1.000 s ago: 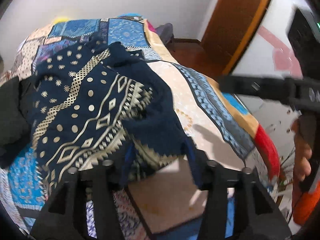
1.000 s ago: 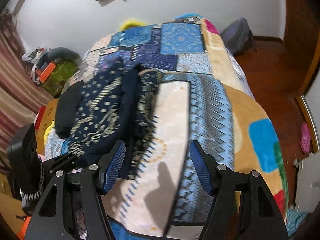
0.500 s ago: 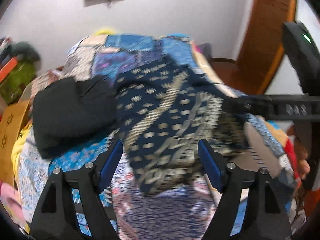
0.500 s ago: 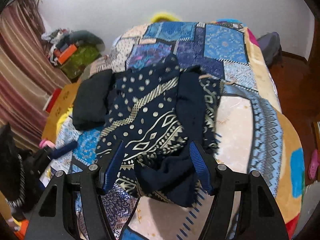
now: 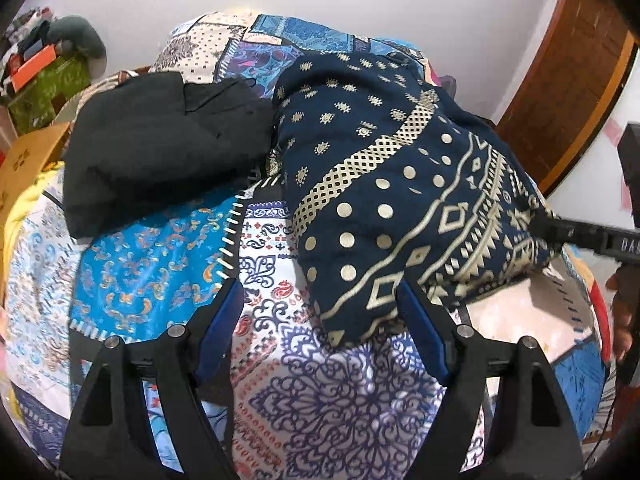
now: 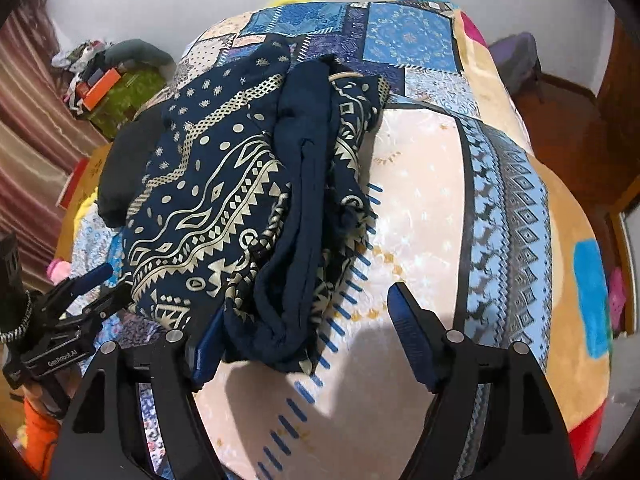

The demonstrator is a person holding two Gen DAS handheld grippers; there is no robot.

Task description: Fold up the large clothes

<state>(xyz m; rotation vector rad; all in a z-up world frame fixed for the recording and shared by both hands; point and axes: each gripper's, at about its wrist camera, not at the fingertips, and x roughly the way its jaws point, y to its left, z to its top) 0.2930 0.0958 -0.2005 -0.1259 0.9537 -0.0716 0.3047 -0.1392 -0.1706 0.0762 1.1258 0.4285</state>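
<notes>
Hanging just above the quilt [image 5: 320, 420] with the left tongs [image 5: 318, 286] spread wide and gripping nothing, right finger nearly brushing the near left corner of the navy garment [image 5: 400, 200]. Hovering likewise with the right tongs [image 6: 304, 304] gaping and empty, left finger partly hidden behind the garment's bunched near end, right finger over bare quilt.

Lying mid-bed as a thick, uneven bundle, printed side up, with a plain navy strip rumpling along the right edge and spilling toward the right tongs.

Seemingly squaring up for the next fold, judging by both tongs flanking the near end. For doing that well:
- Dealing with the loose strip first, tucking it onto the bundle rather than letting it trail off the side.
- Sliding each lower finger under the whole stack at a near corner, pinching every layer and not only the top one.
- Closing both tongs at matching depth, so as to be lifting a straight edge.
- Lifting low and level, carrying the near end toward the far end and laying it down edge on edge.
- Releasing only once flat, then smoothing outward.

Keeping clear of the black pile [image 5: 160, 152] further back, seemingly touching the garment's left side and likely to snag. Ignoring the green box [image 5: 44, 92] and the door [image 5: 580, 60] beyond the bed.
</notes>
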